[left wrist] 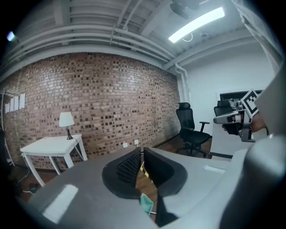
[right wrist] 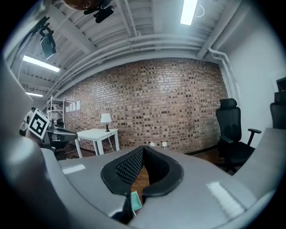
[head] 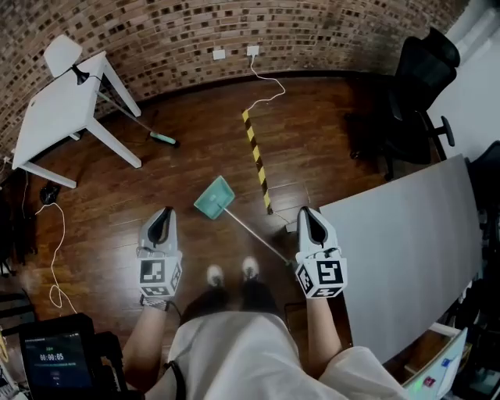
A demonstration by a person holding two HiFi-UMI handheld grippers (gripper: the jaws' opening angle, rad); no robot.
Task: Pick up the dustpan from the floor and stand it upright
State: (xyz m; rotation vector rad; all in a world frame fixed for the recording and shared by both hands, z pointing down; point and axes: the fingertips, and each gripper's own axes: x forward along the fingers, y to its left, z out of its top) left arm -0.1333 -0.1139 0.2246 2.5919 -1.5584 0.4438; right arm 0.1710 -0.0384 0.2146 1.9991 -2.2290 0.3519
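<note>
two pairs of fingers are pressed together with nothing between them: the left gripper (head: 165, 211) and the right gripper (head: 306, 209) are both empty and hang above the wooden floor (head: 328, 156), one on either side of the dustpan (head: 214, 198). the teal dustpan lies on the floor, between the two grippers and a little ahead of them. its long thin handle (head: 254, 233) runs back from the pan toward the right gripper and, in the head view, ends just beside it. nearer the person than the dustpan are two shoes (head: 214, 275). just right of the dustpan a yellow-and-black striped tape (head: 256, 160) runs along the floor toward the brick wall (head: 234, 23). well to the left of the dustpan and beyond it stands a white table (head: 62, 105) with a lamp (head: 62, 53) on it, and a teal-headed stick (head: 164, 139) lies by its legs. well to the right of the dustpan are a black office chair (head: 414, 86) and a grey tabletop (head: 414, 242).
</note>
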